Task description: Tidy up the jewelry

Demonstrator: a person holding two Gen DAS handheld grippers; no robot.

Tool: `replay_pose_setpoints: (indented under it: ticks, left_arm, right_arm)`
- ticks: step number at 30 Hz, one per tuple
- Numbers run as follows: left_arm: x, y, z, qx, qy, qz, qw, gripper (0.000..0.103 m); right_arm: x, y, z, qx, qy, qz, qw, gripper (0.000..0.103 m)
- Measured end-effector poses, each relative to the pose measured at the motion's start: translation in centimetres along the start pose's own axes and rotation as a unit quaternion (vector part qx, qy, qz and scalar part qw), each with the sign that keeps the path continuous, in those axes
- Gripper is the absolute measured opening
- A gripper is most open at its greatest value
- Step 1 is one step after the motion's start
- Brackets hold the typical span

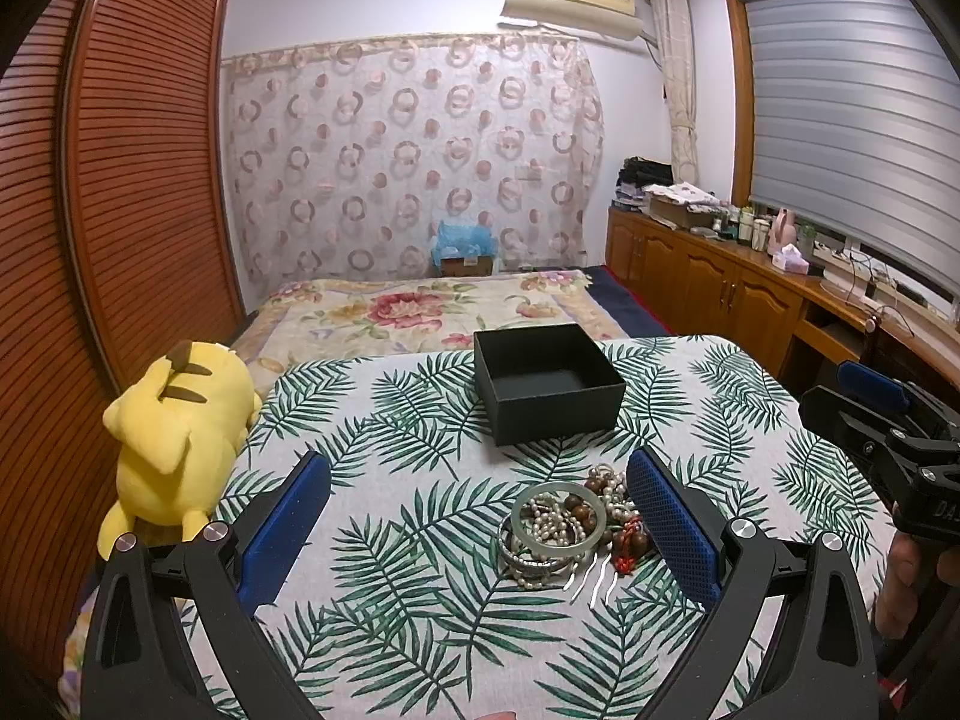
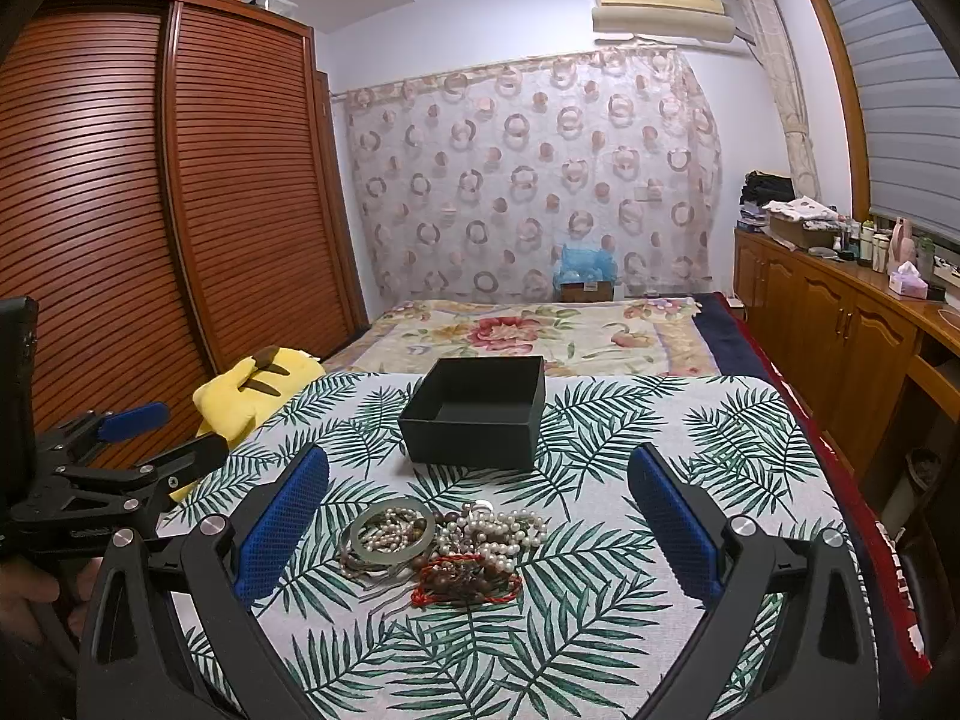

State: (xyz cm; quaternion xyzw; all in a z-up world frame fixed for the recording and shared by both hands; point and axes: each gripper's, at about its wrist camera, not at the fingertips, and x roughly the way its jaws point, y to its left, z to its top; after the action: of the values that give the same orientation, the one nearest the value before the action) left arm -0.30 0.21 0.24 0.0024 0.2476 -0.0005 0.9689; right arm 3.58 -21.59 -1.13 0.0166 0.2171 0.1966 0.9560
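A pile of jewelry [image 1: 576,525] lies on the fern-print cloth: a pale green bangle [image 1: 559,519], pearl strands, brown wooden beads and a red cord. It also shows in the right wrist view [image 2: 444,546], with the bangle [image 2: 393,537] at its left. An open, empty black box [image 1: 549,381] stands behind the pile, and shows in the right wrist view too [image 2: 477,411]. My left gripper [image 1: 477,480] is open above the cloth, the pile near its right finger. My right gripper [image 2: 477,474] is open, with the pile between and below its fingers.
A yellow plush toy [image 1: 174,444] lies at the table's left edge. A floral bedspread [image 1: 432,306] lies behind the table. Wooden cabinets [image 1: 708,282] with clutter run along the right wall. A louvred wardrobe [image 1: 132,180] stands on the left.
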Motion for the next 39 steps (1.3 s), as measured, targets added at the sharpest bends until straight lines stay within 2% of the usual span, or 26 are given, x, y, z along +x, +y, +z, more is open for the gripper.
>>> replay_pose_setpoints:
  ticks: [7, 9, 15, 26, 32, 39]
  left_arm:
    - [0.5, -0.2, -0.3, -0.001, 0.007, -0.001, 1.0000, 0.095]
    - [0.9, -1.3, 0.2, 0.000, 0.010, -0.003, 0.9999, 0.095]
    - [2.1, -0.6, -0.8, 0.000, 0.028, -0.011, 0.9995, 0.095]
    - [5.3, -0.2, -3.0, 0.002, 0.080, -0.033, 0.9963, 0.095]
    - [6.9, -0.5, -3.9, 0.011, 0.104, -0.057, 0.9929, 0.095]
    - [9.6, -1.6, -4.4, 0.028, 0.141, -0.084, 0.9860, 0.095]
  right_arm:
    - [0.1, 0.7, 0.1, 0.003, 0.007, 0.001, 1.000, 0.101]
    - [0.1, 0.3, -0.3, 0.003, 0.009, 0.003, 1.000, 0.101]
    - [1.2, -0.6, -1.4, 0.000, 0.025, 0.016, 1.000, 0.100]
    - [3.8, -1.7, -4.7, -0.010, 0.078, 0.021, 0.997, 0.078]
    - [4.8, -1.9, -6.0, -0.023, 0.102, 0.022, 0.994, 0.065]
    - [6.1, -2.3, -7.0, -0.029, 0.129, 0.024, 0.991, 0.059]
